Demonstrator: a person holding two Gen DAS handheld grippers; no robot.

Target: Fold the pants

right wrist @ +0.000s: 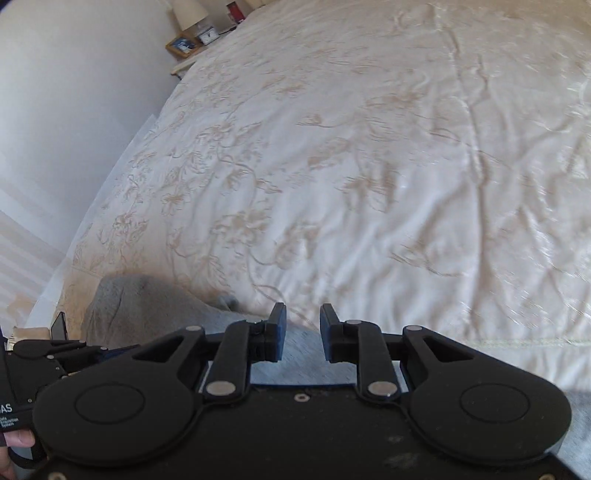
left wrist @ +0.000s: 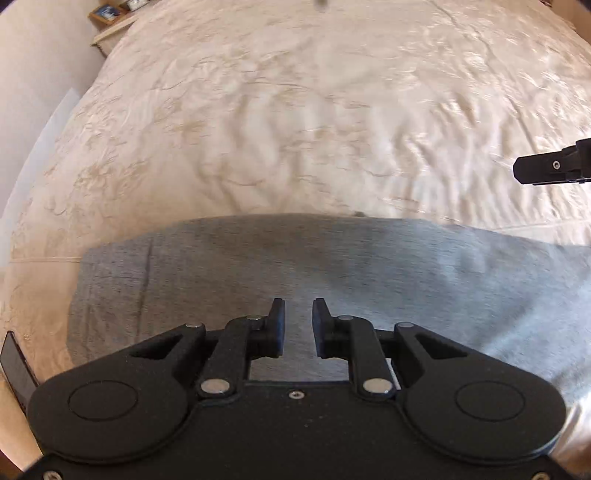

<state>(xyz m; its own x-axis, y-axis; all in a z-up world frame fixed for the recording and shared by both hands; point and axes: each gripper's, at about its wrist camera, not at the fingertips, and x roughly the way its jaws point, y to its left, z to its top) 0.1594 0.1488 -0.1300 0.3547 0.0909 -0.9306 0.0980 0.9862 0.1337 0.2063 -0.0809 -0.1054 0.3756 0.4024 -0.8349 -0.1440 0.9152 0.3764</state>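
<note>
Grey pants [left wrist: 369, 266] lie flat across the near part of the bed, one straight edge towards the bedspread and a seamed end at the left. My left gripper [left wrist: 298, 306] hovers over them, pointing steeply down, open by a narrow gap with only cloth below it. My right gripper [right wrist: 303, 314] is also open and holds nothing. It hangs over the pants' far edge [right wrist: 140, 306], half above bare bedspread. One of its fingers [left wrist: 543, 168] enters the left wrist view at the right edge, above the bedspread beyond the pants.
A cream embroidered bedspread [right wrist: 369, 147] covers the wide bed. A white wall [right wrist: 74, 110] runs along the bed's left side. At the far left corner a nightstand carries a lamp [right wrist: 190, 13], a photo frame [right wrist: 183, 44] and a small clock [right wrist: 208, 35]. A hand [right wrist: 14, 443] shows bottom left.
</note>
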